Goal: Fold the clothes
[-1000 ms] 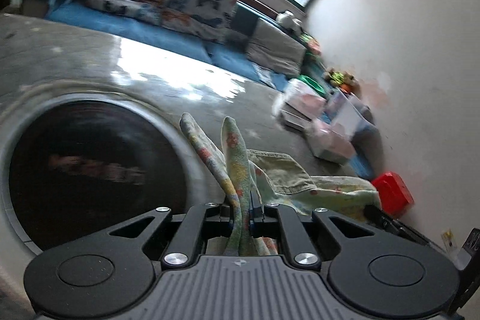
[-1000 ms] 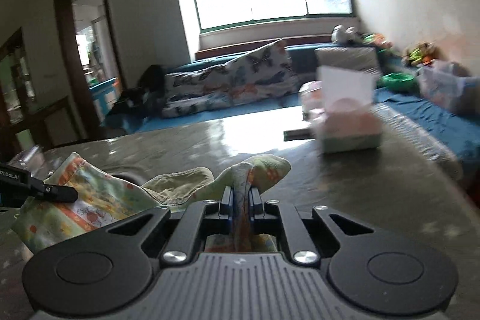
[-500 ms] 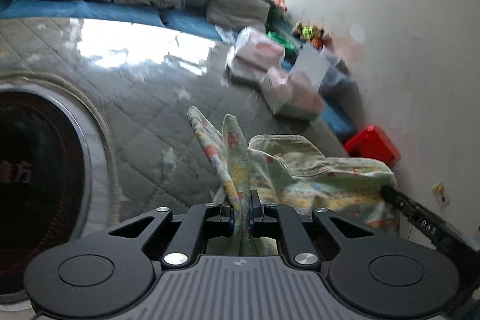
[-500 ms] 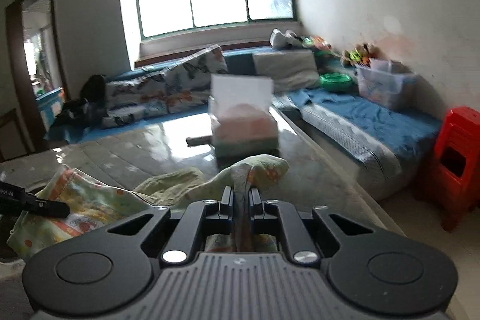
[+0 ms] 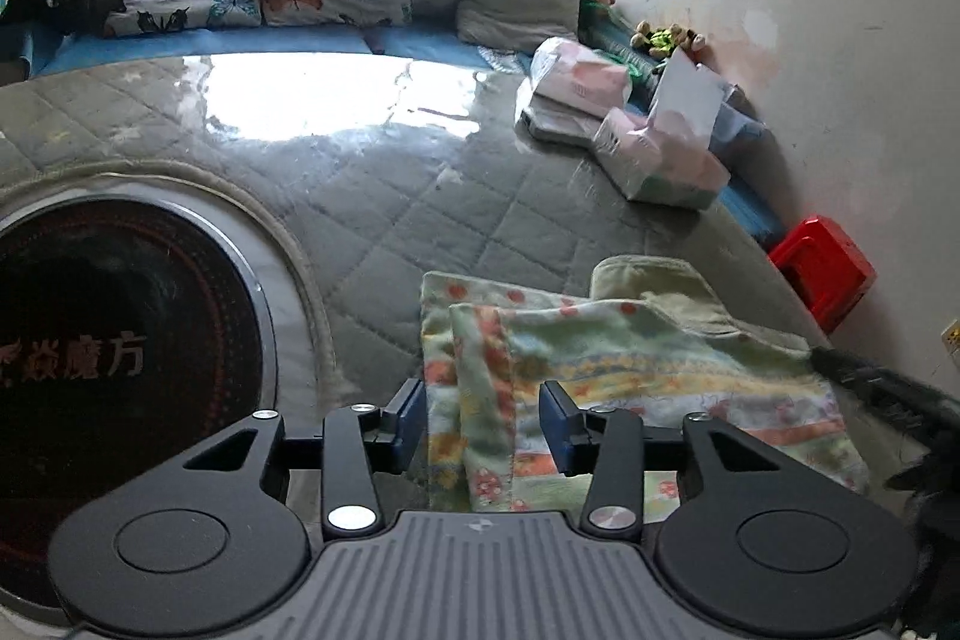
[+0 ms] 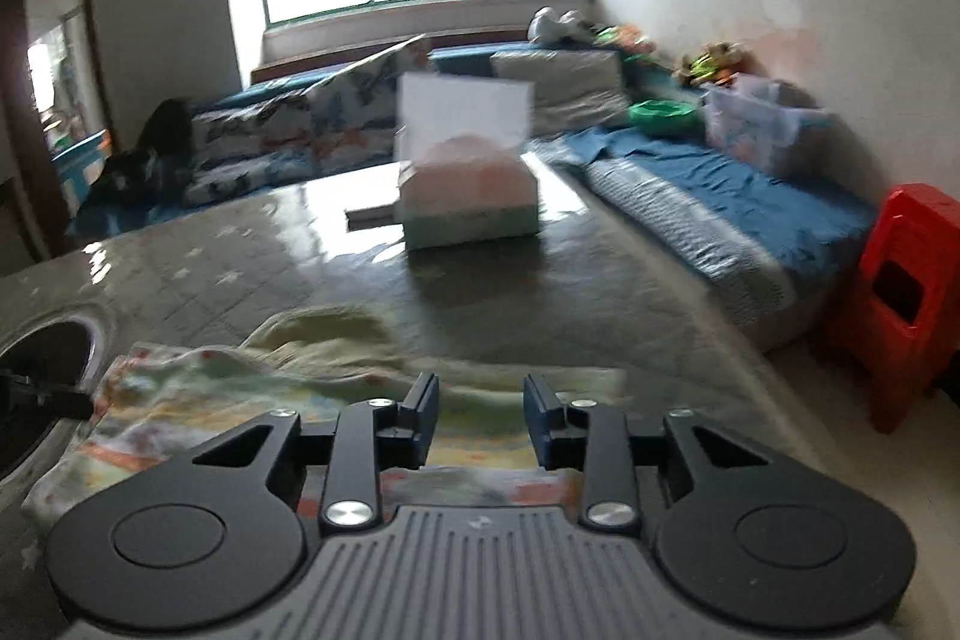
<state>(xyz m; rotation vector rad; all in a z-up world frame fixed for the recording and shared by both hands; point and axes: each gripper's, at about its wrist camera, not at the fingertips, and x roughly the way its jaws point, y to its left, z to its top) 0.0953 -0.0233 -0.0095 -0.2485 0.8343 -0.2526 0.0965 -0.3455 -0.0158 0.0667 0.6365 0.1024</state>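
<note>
Your one garment point(image 5: 630, 370), a soft, light printed cloth, lies flat on the quilted counter point(image 5: 420, 196), at 6 o'clock in both wrist views. It will slump and slide, so pinch it at a corner or a folded edge. Your left gripper point(image 5: 483, 421) is opening its jaws, cloth lying loose between them, nothing pressed. Your right gripper point(image 6: 480, 415) is opening likewise over the near hem. Two tissue packs point(image 5: 660, 154) sit at 1 o'clock

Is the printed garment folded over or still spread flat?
Folded over: the printed garment lies doubled on the table, its upper layer's hemmed edge showing on the layer beneath.
</note>
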